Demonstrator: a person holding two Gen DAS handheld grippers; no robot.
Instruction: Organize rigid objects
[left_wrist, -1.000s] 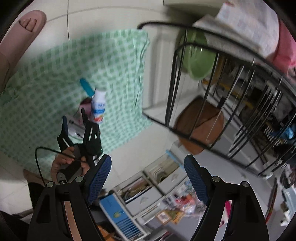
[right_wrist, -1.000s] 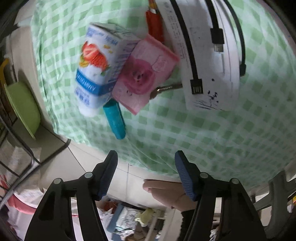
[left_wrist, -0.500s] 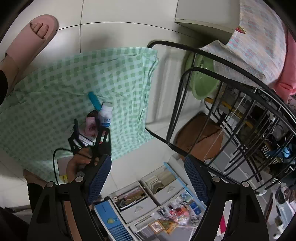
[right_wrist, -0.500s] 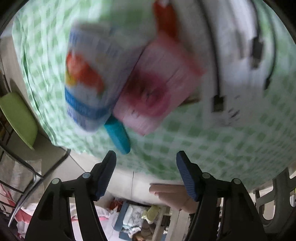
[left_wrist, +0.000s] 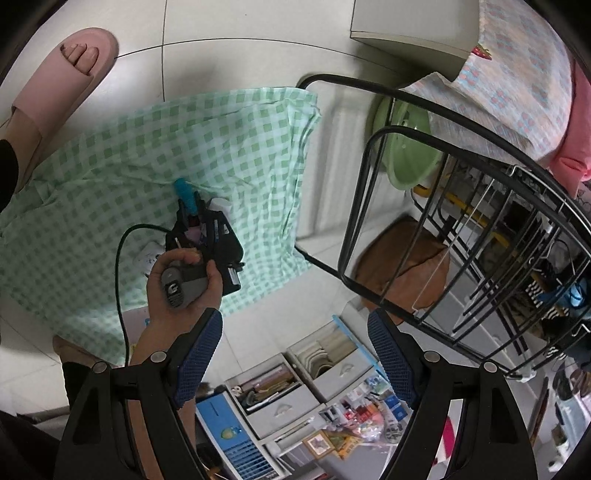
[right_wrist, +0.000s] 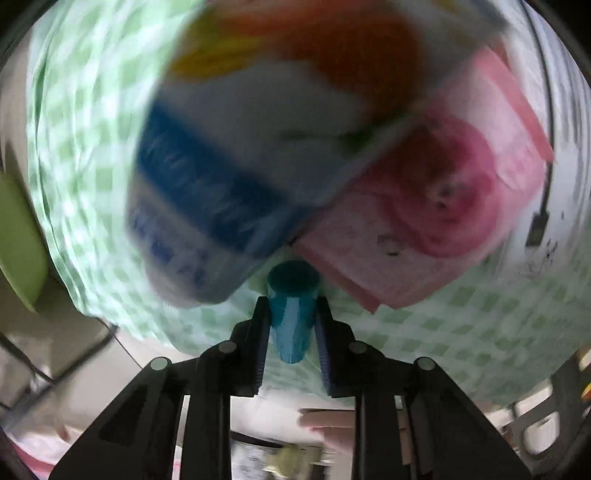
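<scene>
On a green checked cloth (left_wrist: 110, 177) lie a teal cylinder (right_wrist: 293, 314), a white yogurt bottle (right_wrist: 229, 184) with a blue band and a pink box (right_wrist: 439, 218). My right gripper (right_wrist: 291, 325) is shut on the teal cylinder, close against the bottle and the box; that view is blurred. In the left wrist view the right gripper (left_wrist: 195, 214) is down on the cloth with the teal cylinder (left_wrist: 184, 192) showing past its tips. My left gripper (left_wrist: 295, 354) is open and empty, held high above the floor.
A black wire rack (left_wrist: 461, 221) stands at the right with a green basin (left_wrist: 406, 147) behind it. Small drawer boxes (left_wrist: 295, 380) sit below. A foot in a pink slipper (left_wrist: 55, 85) is at the cloth's far left corner. A white device with cables (right_wrist: 554, 155) lies beside the pink box.
My right gripper has moved down to the cloth and shut on the teal cylinder. My left gripper has risen and drawn back, so the cloth looks smaller.
</scene>
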